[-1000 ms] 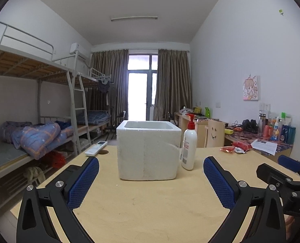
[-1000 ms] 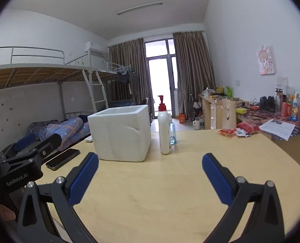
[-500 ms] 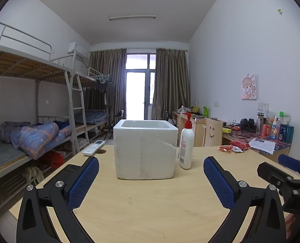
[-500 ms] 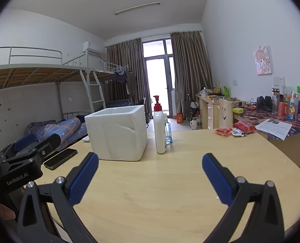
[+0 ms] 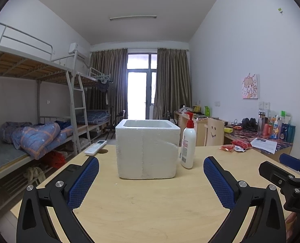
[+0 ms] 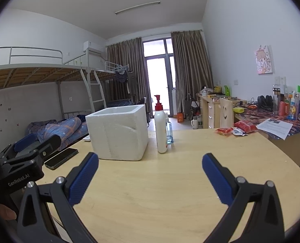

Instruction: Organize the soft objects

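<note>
Left wrist: left gripper [image 5: 151,179] jaws wide apart, empty, low over the table [image 5: 150,206]. Foam box [image 5: 147,148] dead ahead, inside hidden. Lotion pump bottle [image 5: 188,142] just right of it, AC remote [image 5: 95,147] behind left.

Right wrist: right gripper [image 6: 150,177] also spread, empty. Red snack packets [image 6: 236,128] at the far edge, well apart from the box; phone [image 6: 61,158] left. Progress unclear: box contents unseen, fits early or late. Bottle crowds the box's right side.
</note>
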### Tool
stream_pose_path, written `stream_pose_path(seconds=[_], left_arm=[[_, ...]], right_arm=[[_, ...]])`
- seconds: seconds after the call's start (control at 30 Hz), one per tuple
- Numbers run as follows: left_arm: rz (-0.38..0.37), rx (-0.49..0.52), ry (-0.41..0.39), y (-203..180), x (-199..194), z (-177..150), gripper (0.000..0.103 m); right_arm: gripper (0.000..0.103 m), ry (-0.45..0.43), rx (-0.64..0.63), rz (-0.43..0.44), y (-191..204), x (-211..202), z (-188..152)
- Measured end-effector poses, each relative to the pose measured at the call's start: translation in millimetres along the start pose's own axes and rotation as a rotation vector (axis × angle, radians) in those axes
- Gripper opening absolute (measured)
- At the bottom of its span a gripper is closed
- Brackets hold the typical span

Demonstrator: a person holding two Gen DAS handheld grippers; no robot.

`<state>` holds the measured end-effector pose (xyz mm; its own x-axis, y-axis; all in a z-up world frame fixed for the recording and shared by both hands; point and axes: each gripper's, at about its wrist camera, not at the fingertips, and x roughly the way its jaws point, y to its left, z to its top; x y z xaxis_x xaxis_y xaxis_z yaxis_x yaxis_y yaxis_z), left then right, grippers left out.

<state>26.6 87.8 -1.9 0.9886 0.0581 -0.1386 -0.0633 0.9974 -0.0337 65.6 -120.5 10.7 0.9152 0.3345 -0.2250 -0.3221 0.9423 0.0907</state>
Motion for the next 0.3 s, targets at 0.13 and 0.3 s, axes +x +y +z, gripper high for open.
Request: stream_pose_path(seconds=[0.13,0.3], left_arm=[[0.003,0.001,0.001,0.1,0.6,0.0,0.103],[0.011,-0.004,0.003,2.2,2.0,0.2,0.103]], right_arm=[[0.103,0.001,0.002,0.001,0.0,0.1,0.7],[0.103,0.007,0.002,0.003,0.4,0.5,0.5]])
